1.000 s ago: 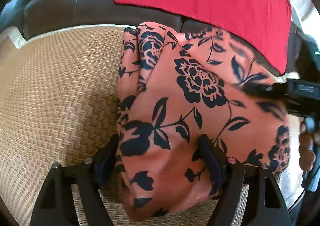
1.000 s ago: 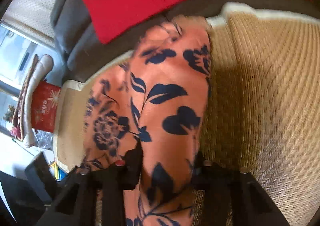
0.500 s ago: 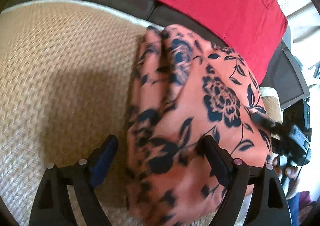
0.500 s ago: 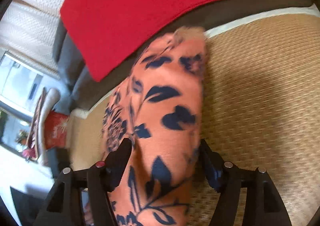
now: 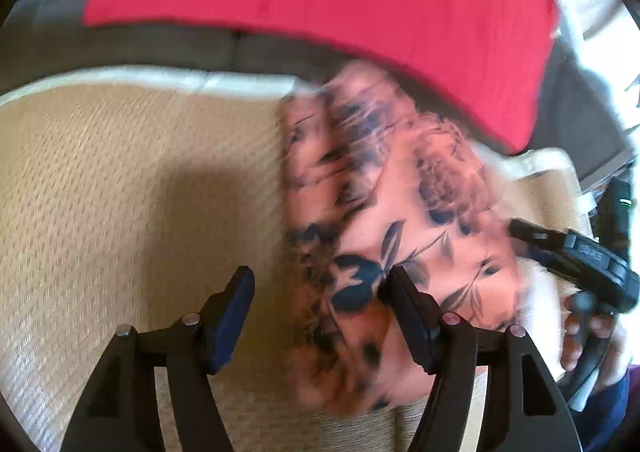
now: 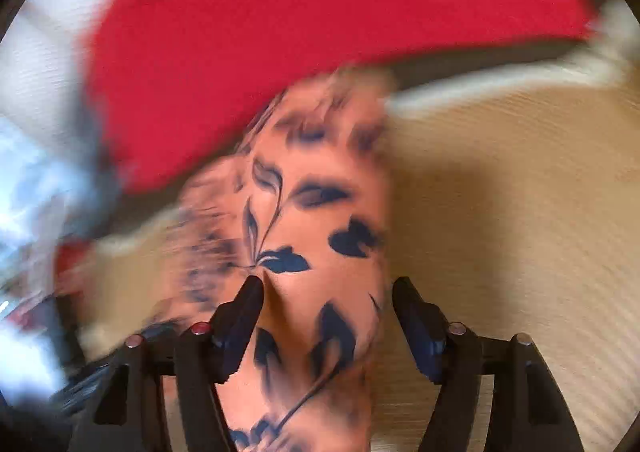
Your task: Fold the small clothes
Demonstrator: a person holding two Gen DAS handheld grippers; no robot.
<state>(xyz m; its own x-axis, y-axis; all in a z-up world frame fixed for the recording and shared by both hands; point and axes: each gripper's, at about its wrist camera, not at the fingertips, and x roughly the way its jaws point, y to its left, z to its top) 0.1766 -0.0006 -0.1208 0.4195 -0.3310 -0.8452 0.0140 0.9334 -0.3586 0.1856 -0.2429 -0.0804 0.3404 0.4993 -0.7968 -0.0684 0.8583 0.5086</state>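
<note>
An orange garment with dark blue flowers lies bunched on a woven tan mat, blurred by motion. My left gripper is open; the cloth lies against its right finger and the left finger stands over bare mat. In the right wrist view the same garment runs between the fingers of my right gripper, which is open, with the cloth touching its left finger. The right gripper also shows in the left wrist view, held by a hand at the garment's right edge.
A red cloth lies over the dark sofa back behind the mat; it also fills the top of the right wrist view. The mat has a white border at its far edge.
Both grippers have opened and drawn back from the garment. The cloth has dropped onto the mat. Both views have swung and are now blurred.
</note>
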